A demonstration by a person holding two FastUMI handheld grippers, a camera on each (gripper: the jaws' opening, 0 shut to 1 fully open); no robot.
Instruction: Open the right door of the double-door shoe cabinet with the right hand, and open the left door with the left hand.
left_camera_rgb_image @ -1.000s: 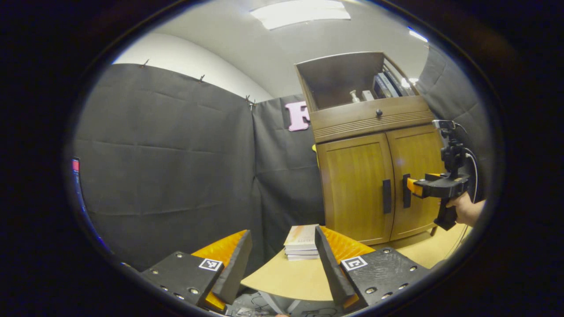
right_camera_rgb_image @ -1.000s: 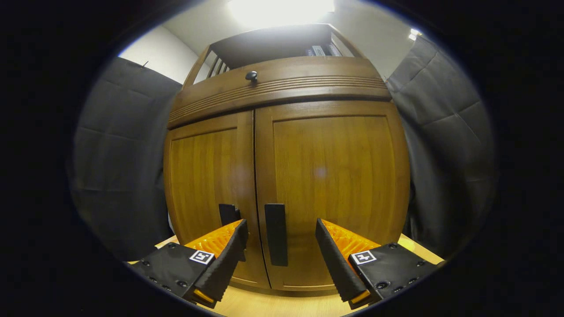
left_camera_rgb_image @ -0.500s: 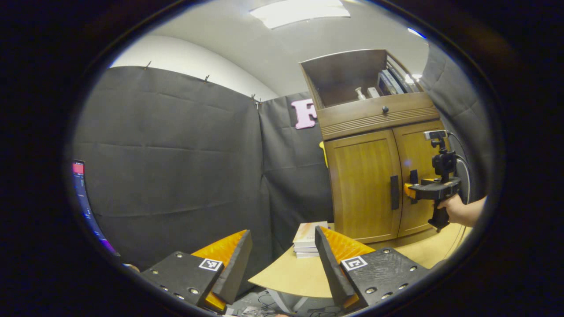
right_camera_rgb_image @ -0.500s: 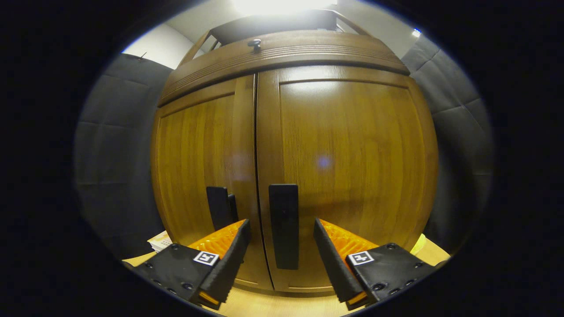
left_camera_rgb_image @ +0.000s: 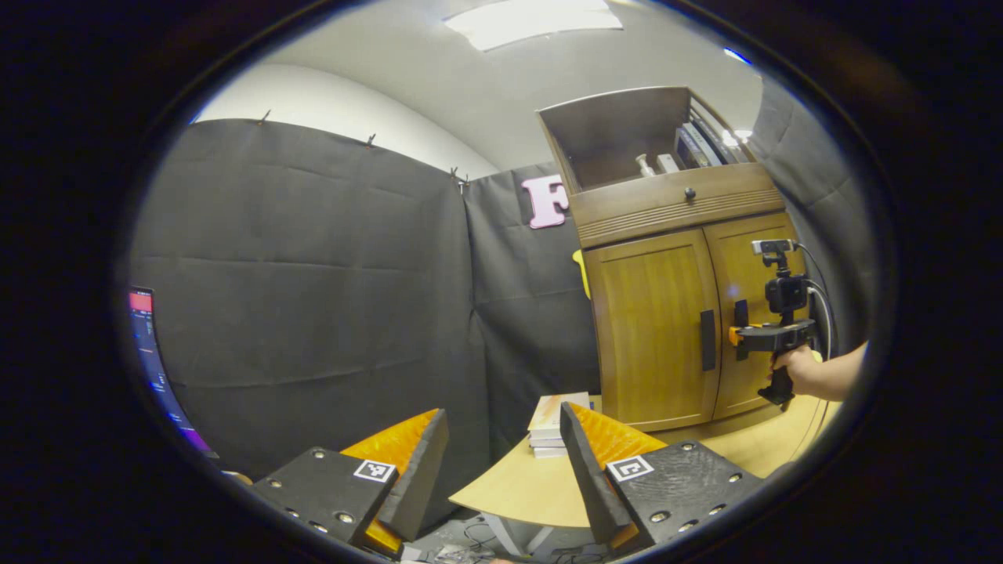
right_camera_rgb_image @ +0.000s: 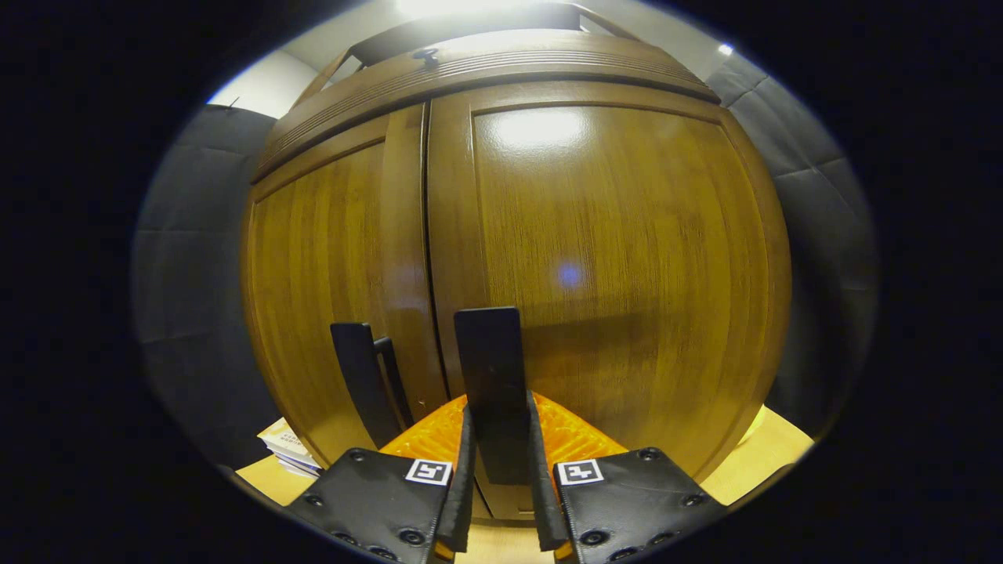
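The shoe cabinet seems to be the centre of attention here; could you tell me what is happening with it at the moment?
A person is working on the shoe cabinet with a handheld tool in each hand. The right tool is shut on the right door's handle, both fingers pressing its sides. Both doors look closed, so no pull shows yet. The left tool hangs open, well back from the cabinet, above the edge of the table near a stack of books. The left door's handle is untouched.

a light wooden table (left_camera_rgb_image: 541, 489) carries the shoe cabinet (left_camera_rgb_image: 666, 313) and a book stack (left_camera_rgb_image: 551, 424).
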